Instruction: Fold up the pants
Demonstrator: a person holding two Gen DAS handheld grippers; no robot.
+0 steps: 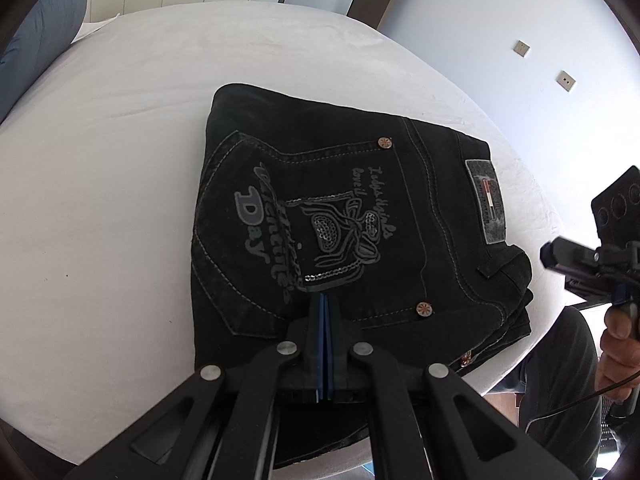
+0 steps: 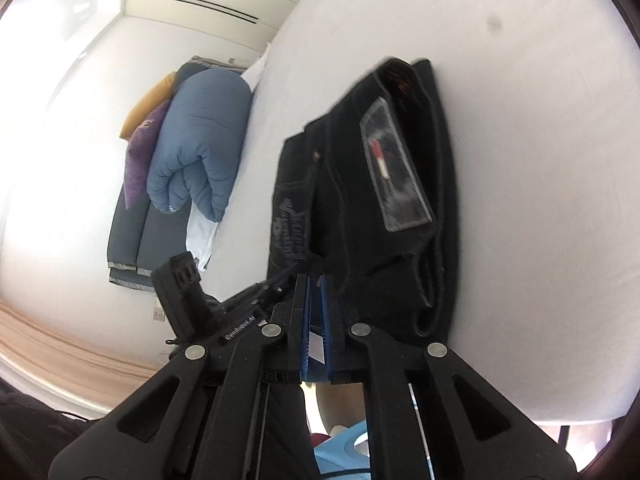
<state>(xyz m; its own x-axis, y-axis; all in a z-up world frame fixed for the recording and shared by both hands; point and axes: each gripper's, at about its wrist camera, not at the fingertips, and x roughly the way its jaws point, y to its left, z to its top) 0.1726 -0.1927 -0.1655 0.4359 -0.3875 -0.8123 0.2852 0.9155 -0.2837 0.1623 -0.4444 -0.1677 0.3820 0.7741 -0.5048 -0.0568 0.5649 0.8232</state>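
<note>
Black pants [image 1: 352,236] lay folded mid-frame on the white bed [image 1: 100,200]. Left gripper [image 1: 324,300] jaws clenched, empty, over the pants. Right gripper [image 2: 316,284] jaws nearly clenched, holding nothing.

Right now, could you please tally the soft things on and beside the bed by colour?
Black: 1, the folded pants
Blue: 1, the rolled duvet
Purple: 1, a cushion
Orange: 1, a cushion
White: 1, the bed sheet
Total: 5
</note>
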